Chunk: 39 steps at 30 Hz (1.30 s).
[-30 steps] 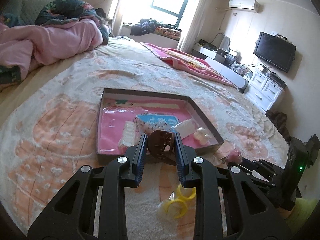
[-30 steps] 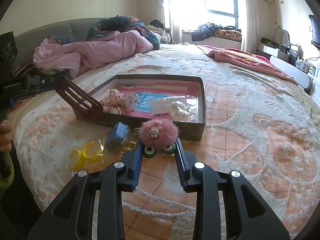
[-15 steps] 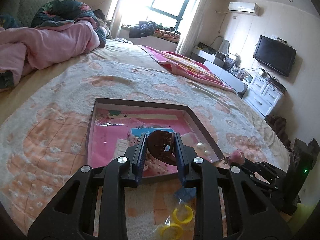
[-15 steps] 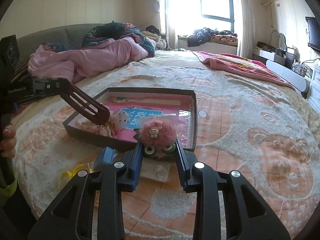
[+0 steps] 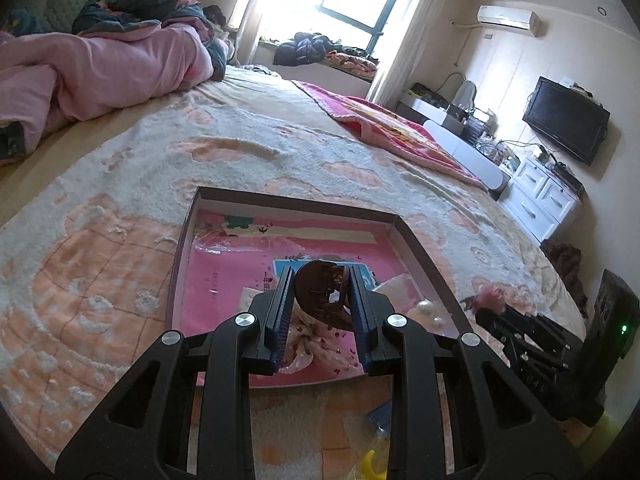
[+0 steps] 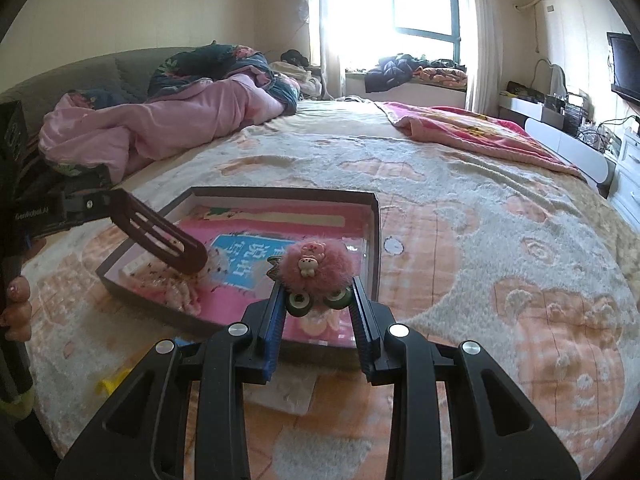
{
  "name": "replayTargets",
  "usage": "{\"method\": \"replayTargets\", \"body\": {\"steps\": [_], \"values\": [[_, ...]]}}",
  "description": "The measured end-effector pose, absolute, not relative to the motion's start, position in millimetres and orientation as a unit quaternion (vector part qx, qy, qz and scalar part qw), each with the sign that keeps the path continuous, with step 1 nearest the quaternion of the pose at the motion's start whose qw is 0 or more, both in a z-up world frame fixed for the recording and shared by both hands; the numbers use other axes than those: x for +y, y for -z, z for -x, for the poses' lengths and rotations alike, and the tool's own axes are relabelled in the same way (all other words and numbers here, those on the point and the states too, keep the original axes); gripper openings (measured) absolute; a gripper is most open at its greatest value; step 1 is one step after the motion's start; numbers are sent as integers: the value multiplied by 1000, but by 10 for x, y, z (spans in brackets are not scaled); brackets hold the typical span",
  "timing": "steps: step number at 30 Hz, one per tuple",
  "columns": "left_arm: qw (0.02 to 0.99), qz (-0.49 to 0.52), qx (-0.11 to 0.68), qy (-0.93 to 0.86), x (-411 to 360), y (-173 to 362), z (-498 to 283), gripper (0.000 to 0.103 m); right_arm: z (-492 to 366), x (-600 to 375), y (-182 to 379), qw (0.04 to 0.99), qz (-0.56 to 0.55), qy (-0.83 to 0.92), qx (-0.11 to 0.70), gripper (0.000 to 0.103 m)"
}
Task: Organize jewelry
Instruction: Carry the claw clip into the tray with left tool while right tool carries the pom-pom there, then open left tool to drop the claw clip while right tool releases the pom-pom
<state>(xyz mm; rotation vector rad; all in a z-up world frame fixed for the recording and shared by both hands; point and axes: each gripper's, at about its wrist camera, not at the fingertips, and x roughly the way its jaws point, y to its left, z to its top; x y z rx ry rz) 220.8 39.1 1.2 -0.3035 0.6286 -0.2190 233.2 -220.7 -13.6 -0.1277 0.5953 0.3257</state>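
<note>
Left gripper clamps a brown hair clip, held over the near-left part of the tray on the bed. Right gripper grips a pink pom-pom w/ green beads, over the tray's near right side, not yet set down.

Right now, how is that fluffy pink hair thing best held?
As the right gripper holds it: fingers come level from the near side and pinch the firm green beads under the fluffy pink hair tie. The fluff itself would squash and slip.
</note>
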Motion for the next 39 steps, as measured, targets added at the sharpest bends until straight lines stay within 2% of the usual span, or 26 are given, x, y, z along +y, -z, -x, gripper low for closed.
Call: {"method": "replayTargets", "body": {"steps": [24,39], "values": [[921,151,342,107,331,317,-2513,19,-3118,-1956,300,926,72,-170,330,30],[921,145,346,104,345,384,-2555,19,-3270,-1914,498,916,75,-160,360,31]]}}
